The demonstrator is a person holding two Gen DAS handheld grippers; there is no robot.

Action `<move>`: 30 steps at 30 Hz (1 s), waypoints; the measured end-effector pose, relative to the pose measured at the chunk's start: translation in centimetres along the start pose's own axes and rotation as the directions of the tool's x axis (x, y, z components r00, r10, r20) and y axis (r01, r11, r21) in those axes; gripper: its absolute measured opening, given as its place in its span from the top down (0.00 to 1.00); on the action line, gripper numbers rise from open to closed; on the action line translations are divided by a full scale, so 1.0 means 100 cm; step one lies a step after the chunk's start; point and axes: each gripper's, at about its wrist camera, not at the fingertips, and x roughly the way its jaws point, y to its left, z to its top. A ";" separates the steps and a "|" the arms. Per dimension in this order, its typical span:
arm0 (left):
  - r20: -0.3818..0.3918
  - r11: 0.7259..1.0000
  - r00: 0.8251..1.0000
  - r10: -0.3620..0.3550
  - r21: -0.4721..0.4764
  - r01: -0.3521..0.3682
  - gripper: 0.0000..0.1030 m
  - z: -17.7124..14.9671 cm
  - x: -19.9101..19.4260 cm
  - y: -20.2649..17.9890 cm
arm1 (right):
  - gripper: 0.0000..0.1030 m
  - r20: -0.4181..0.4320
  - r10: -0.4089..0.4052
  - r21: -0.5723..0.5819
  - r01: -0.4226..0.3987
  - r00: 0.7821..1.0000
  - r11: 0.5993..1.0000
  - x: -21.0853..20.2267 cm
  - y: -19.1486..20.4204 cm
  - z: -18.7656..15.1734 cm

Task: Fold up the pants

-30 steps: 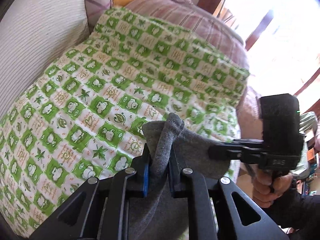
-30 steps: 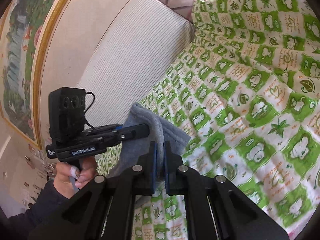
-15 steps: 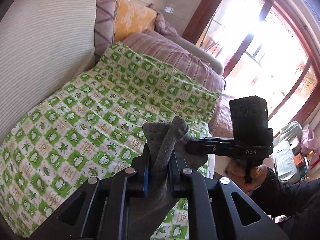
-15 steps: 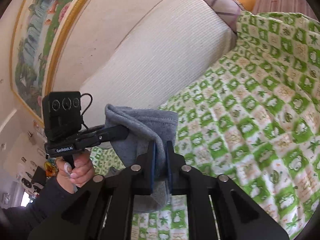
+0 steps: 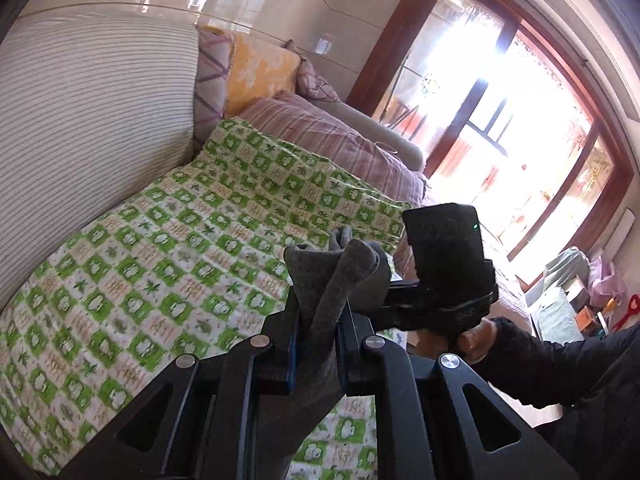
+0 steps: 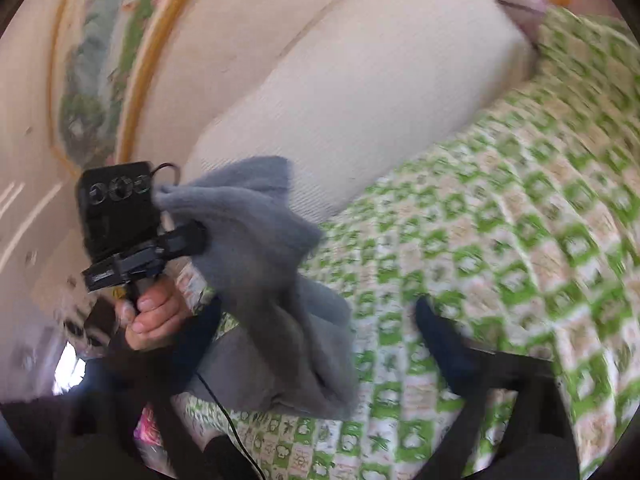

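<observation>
Grey pants [image 5: 320, 300] hang bunched at the frame's lower centre, above the green checked sofa cover [image 5: 168, 248], clamped in the left gripper [image 5: 316, 344]. Right gripper [image 6: 316, 344] jaws are opening, cloth slipping free. Folding looks barely begun; no flat fold is laid.

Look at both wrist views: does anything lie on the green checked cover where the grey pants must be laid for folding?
Nothing visible does. The green checked cover lies bare ahead of the grey pants, which hang from the left tool; the right tool is opening.
</observation>
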 end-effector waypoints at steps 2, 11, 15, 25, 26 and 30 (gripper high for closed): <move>0.010 0.999 1.000 0.025 -0.021 -0.025 0.87 -0.009 -0.009 0.009 | 0.84 -0.057 0.010 -0.010 -0.010 0.998 1.000 0.016 0.014 0.002; 0.084 0.973 0.991 0.100 -0.216 -0.080 0.87 -0.088 -0.063 0.075 | 0.93 -0.246 -0.037 -0.209 -0.016 0.968 0.978 0.099 0.095 -0.032; 0.109 0.946 0.986 0.127 -0.311 -0.088 0.87 -0.133 -0.082 0.100 | 0.93 -0.318 -0.036 -0.207 -0.033 0.947 0.978 0.140 0.109 -0.056; 0.049 0.826 0.966 0.256 -0.530 -0.192 0.75 -0.233 -0.104 0.153 | 0.93 -0.413 -0.199 -0.358 0.042 0.889 0.933 0.225 0.143 -0.121; 0.041 0.813 0.962 0.268 -0.545 -0.203 0.75 -0.241 -0.109 0.156 | 0.93 -0.418 -0.205 -0.373 0.039 0.885 0.927 0.230 0.147 -0.127; 0.040 0.756 0.949 0.313 -0.616 -0.223 0.75 -0.268 -0.130 0.161 | 0.81 -0.464 -0.180 -0.372 -0.006 0.867 0.928 0.240 0.154 -0.143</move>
